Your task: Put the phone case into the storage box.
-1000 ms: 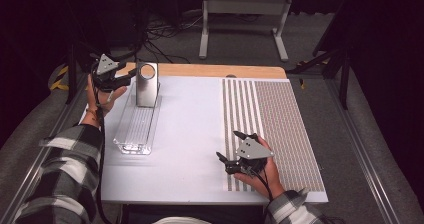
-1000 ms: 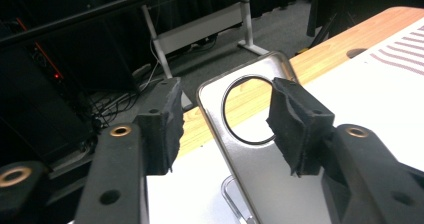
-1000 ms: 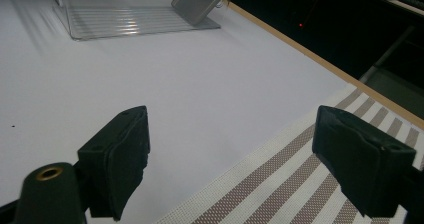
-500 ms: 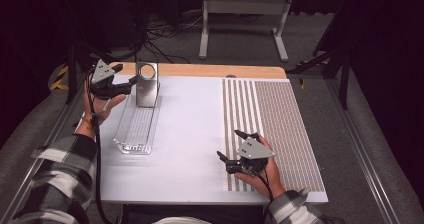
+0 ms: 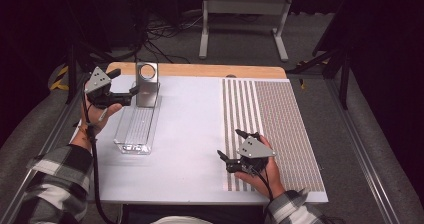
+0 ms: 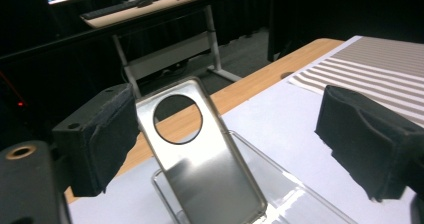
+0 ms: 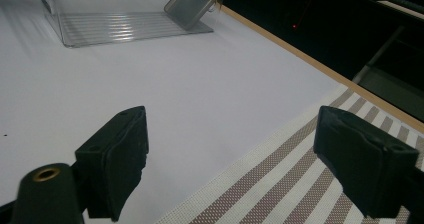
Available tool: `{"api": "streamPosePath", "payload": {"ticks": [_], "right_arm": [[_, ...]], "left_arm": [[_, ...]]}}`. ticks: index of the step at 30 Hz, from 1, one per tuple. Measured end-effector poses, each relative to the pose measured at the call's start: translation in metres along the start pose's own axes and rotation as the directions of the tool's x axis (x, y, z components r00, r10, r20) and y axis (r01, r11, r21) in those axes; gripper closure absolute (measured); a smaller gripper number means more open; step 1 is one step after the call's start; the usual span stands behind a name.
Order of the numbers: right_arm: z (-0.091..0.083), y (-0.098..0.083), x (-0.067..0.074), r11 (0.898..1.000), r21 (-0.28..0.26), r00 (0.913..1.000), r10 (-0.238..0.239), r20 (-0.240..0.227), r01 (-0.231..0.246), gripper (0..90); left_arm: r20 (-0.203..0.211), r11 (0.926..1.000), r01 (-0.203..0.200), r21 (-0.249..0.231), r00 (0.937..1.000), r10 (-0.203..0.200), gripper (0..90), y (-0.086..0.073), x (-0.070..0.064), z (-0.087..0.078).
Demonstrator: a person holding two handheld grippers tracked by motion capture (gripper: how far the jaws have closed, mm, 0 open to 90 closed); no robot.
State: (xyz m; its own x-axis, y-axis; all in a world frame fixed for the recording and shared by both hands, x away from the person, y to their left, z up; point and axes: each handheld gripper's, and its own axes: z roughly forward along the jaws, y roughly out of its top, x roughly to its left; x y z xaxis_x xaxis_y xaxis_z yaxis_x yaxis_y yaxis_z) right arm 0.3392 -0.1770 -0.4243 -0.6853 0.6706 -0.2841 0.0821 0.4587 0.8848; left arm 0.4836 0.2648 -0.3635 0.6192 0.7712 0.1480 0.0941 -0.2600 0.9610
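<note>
A shiny metal plate with a round hole [image 5: 147,84] stands leaning at the far end of a clear plastic tray [image 5: 135,130] on the white table's left side. My left gripper [image 5: 124,83] hovers just left of the plate, open. In the left gripper view the plate [image 6: 210,174] stands just ahead between the wide-apart jaws of my left gripper [image 6: 235,139]; I cannot tell whether they touch it. My right gripper [image 5: 230,144] rests low at the near right, open and empty, over the striped mat's left edge. In the right gripper view, the right gripper [image 7: 235,159] holds nothing.
A brown-and-white striped mat [image 5: 280,124] covers the table's right half. A wooden strip [image 5: 200,70] runs along the far edge. In the right gripper view, the tray [image 7: 125,26] and the plate [image 7: 192,4] lie far off across bare white tabletop [image 7: 200,84].
My left gripper has come down and nearer to the metal plate, now facing it with open jaws. The right gripper has barely shifted.
</note>
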Motion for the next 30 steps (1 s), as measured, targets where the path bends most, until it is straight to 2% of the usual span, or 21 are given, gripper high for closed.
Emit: {"api": "streamPosePath", "payload": {"ticks": [11,14,17,23,30], "right_arm": [[0.0,0.0,-0.002,1.0,0.002,0.9996,0.02,0.018,-0.02,12.5],[0.0,0.0,-0.002,1.0,0.002,0.9996,0.021,0.021,-0.021,12.5],[0.0,0.0,-0.002,1.0,0.002,0.9995,0.021,0.022,-0.021,12.1],[-0.001,0.0,-0.003,1.0,0.002,0.9995,0.018,0.025,-0.018,12.0],[-0.003,0.001,-0.005,1.0,-0.007,0.9992,0.021,0.034,-0.02,11.1]], "left_arm": [[0.036,0.9985,0.009,-0.053,0.9993,-0.007,6.5,-0.003,-0.016,-0.018],[0.041,0.9984,0.004,-0.057,0.9992,-0.001,6.6,-0.003,-0.019,-0.023],[0.049,0.9965,-0.028,-0.078,0.9983,0.032,6.9,0.0,-0.026,-0.032],[0.068,0.9928,-0.052,-0.108,0.996,0.059,6.8,0.001,-0.039,-0.042],[0.091,0.9889,-0.046,-0.142,0.9941,0.059,6.9,0.003,-0.049,-0.05]]}}
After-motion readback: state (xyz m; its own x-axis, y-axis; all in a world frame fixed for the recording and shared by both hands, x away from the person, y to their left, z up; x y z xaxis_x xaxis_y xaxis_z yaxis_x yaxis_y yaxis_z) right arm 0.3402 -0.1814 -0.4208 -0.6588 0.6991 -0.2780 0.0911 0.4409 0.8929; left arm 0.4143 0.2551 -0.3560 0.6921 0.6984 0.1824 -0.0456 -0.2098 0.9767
